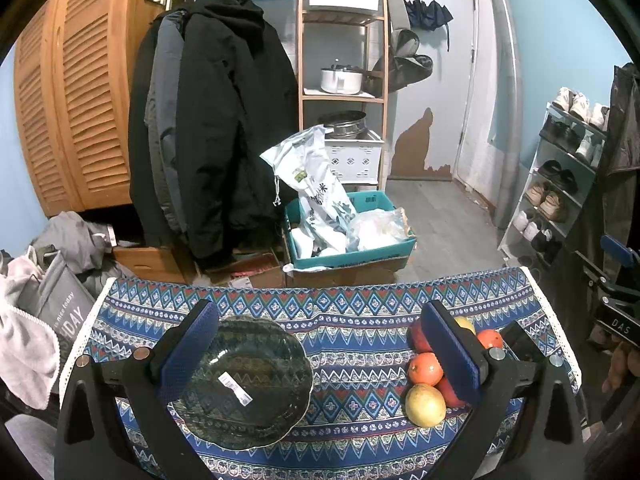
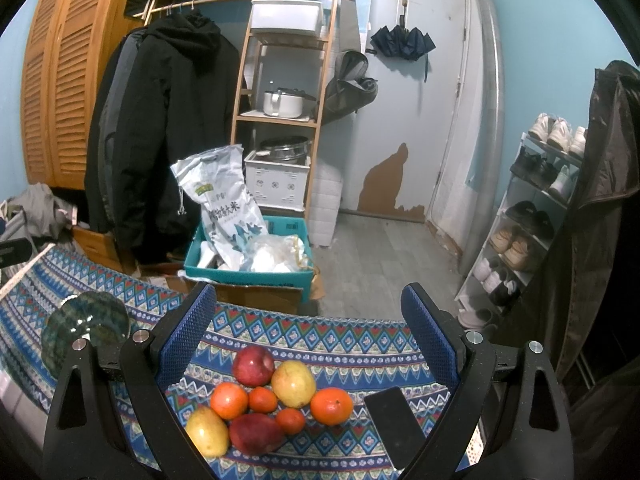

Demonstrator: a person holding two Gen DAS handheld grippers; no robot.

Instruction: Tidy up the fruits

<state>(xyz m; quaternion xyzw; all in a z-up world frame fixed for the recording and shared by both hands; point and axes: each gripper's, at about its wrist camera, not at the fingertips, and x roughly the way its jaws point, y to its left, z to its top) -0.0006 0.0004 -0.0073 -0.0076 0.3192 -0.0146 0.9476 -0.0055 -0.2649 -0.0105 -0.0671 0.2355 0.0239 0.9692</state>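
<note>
Fruit pile: eight loose pieces lie bunched on the patterned blue woven tablecloth (image 2: 344, 344), most touching a neighbour, on the table's right part.
Red apple (image 2: 253, 365): farthest piece of the pile, touching the yellow-green pear (image 2: 294, 384) beside it.
Large orange (image 2: 331, 406): at the right edge of the pile, just beside the pear.
Second orange (image 2: 229, 400): on the left, with a small tangerine (image 2: 263, 399) between it and the pear.
Near row: a yellow mango-like fruit (image 2: 207, 431), a dark red apple (image 2: 256, 433) and another small tangerine (image 2: 291, 421); whether the yellow one is a mango or a pear is hard to tell.
Dark green scalloped glass plate (image 1: 244, 380): on the left part of the cloth, well apart from the fruit, holding no fruit, a white barcode sticker on it.
Black rectangular phone (image 2: 394, 426): flat on the cloth, just right of the large orange.
Right gripper (image 2: 312, 340): blue-padded fingers spread wide, holding nothing, above the fruit pile, which shows between them.
Left gripper (image 1: 320, 356): fingers also spread wide and empty, the left pad over the plate's near-left rim, the right pad in front of part of the fruit.
Background: a teal plastic crate (image 2: 248, 276) with white bags on the floor beyond the table, and black coats (image 2: 160, 132) hanging on a rail.
</note>
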